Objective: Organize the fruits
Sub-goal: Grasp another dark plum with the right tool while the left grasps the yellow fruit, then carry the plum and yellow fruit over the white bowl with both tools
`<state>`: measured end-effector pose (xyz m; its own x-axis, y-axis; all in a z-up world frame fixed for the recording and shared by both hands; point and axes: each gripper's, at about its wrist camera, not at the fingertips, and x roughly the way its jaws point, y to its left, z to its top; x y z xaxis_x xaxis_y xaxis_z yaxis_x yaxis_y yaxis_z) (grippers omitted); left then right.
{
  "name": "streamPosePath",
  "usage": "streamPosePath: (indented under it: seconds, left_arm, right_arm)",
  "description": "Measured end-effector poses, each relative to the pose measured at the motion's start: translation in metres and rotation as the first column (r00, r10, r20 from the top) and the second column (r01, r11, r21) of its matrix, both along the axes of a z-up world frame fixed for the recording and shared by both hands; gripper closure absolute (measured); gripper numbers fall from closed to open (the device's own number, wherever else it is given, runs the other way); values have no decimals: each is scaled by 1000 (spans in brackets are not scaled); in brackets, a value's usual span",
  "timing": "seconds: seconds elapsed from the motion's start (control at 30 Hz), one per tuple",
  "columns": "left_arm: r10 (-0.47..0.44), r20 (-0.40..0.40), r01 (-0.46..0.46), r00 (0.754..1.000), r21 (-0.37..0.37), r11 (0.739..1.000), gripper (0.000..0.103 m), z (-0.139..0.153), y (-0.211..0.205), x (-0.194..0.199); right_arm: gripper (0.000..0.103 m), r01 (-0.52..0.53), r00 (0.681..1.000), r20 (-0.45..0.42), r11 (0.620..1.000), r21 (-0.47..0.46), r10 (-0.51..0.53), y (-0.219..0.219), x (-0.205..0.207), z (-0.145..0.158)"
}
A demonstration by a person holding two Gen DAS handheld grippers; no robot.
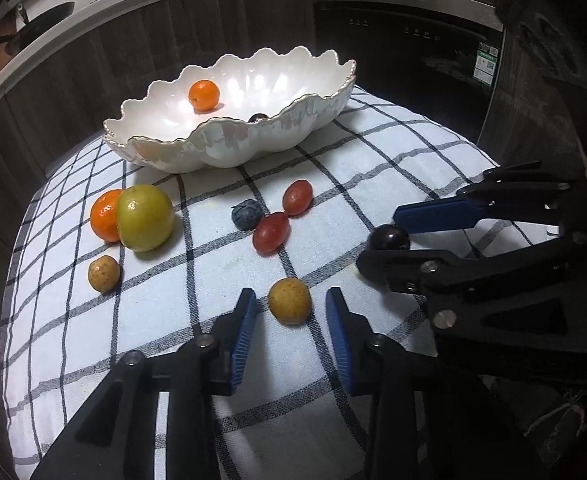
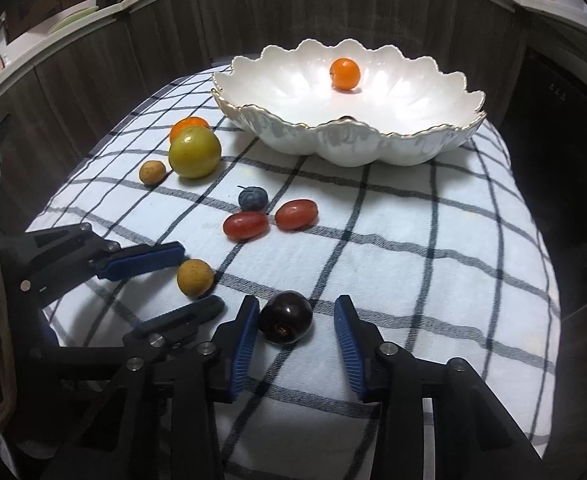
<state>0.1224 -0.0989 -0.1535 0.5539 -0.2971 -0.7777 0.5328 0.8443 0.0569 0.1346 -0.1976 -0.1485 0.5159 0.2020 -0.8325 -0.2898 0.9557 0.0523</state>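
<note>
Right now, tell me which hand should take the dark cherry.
Right. The right gripper already straddles the dark cherry, jaws not yet pressing it. The left gripper straddles the tan fruit.

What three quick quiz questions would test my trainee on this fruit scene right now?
1. True or false: the white scalloped bowl is empty.
2. Which fruit sits between the fingers of the right gripper? A blueberry, B dark cherry, C green fruit.
3. How many red grapes lie on the checked cloth?
Key: 1 false, a small orange is inside; 2 B; 3 two.
</note>
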Motion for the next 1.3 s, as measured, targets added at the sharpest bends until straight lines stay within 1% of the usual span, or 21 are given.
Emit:
streamPosePath:
  seconds: [0.07, 0.13, 0.17, 0.2, 0.3, 0.4, 0.77, 1.2, 1.3]
  left_arm:
    - [-4, 3, 4, 1000, 2, 1000, 71, 0, -1, -1]
    - [-6, -2, 6, 1000, -5, 1000, 73, 0, -1, -1]
    - [-6, -1, 6, 1000, -6, 1000, 73, 0, -1, -1]
    - [-7, -1, 7, 1000, -6, 1000, 74, 0, -1, -1]
    - [-4, 3, 4, 1000, -1, 1000, 78, 1, -1, -1]
    - [2, 1, -2, 1000, -2, 1000, 81, 1, 0, 0]
    - [8, 20, -8, 1000, -5, 1000, 81, 9, 1, -3]
    - [50, 36, -49, 998, -23, 999, 81, 28, 6, 2]
    - [63, 30, -62, 998, -29, 998, 81, 32, 7, 6]
  right_arm:
    - [67, 0, 1000, -13, 1000, 17, 0, 0, 1, -2]
    - [71, -3, 1000, -23, 1000, 32, 3, 0, 2, -4]
    - [75, -7, 1000, -24, 999, 35, 8, 0, 2, -4]
    - [76, -12, 1000, -24, 999, 36, 13, 1, 2, -4]
    - [76, -15, 1000, -19, 999, 35, 16, 3, 0, -3]
    - [76, -9, 1000, -11, 999, 35, 10, 2, -1, -1]
    - [76, 2, 1000, 12, 999, 37, -2, -1, -4, 8]
    - [76, 14, 999, 45, 999, 33, -15, -1, -3, 28]
    - [76, 17, 998, 57, 999, 32, -19, 0, 0, 34]
